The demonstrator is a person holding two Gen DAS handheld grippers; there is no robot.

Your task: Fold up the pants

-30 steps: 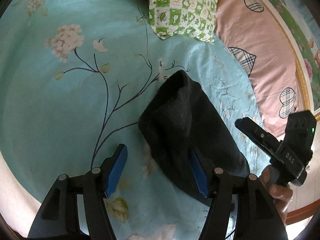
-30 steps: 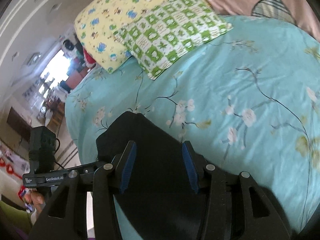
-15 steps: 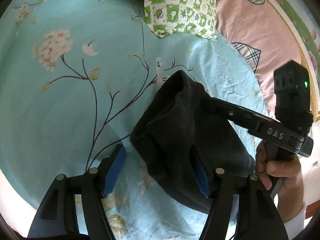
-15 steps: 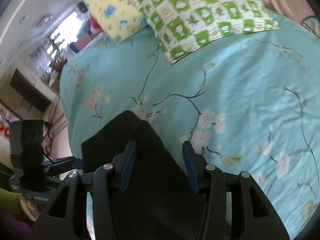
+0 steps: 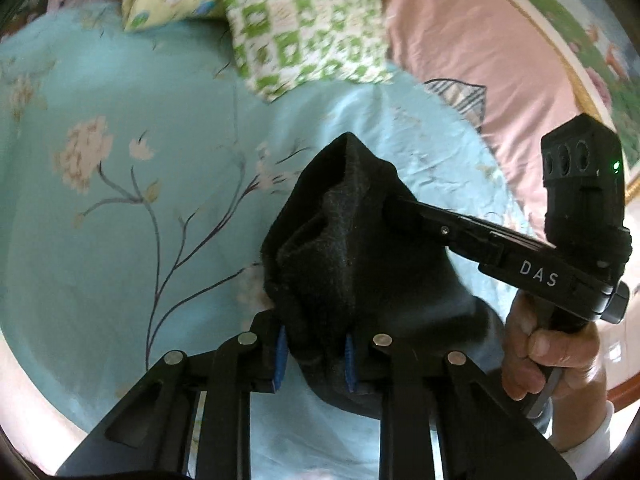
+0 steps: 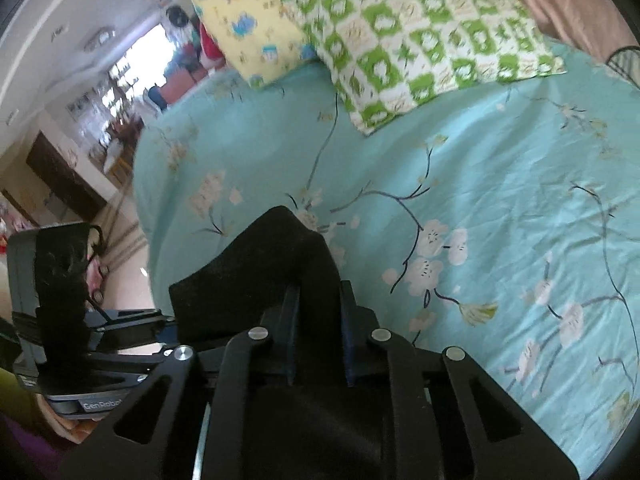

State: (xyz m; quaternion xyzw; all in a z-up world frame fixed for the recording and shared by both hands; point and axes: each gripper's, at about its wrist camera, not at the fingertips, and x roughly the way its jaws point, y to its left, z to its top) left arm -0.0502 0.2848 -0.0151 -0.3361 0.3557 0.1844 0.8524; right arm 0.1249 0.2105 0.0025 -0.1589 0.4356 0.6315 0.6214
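Black pants (image 5: 352, 264) are bunching near the bed's (image 5: 120, 240) front edge, each hand-held gripper, left (image 5: 314, 354) and right (image 6: 318, 334), having just been closing and now pinching a hem, probably for lifting them to fold.

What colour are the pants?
Plain black pants, no visible pattern; clearest in the left wrist view.
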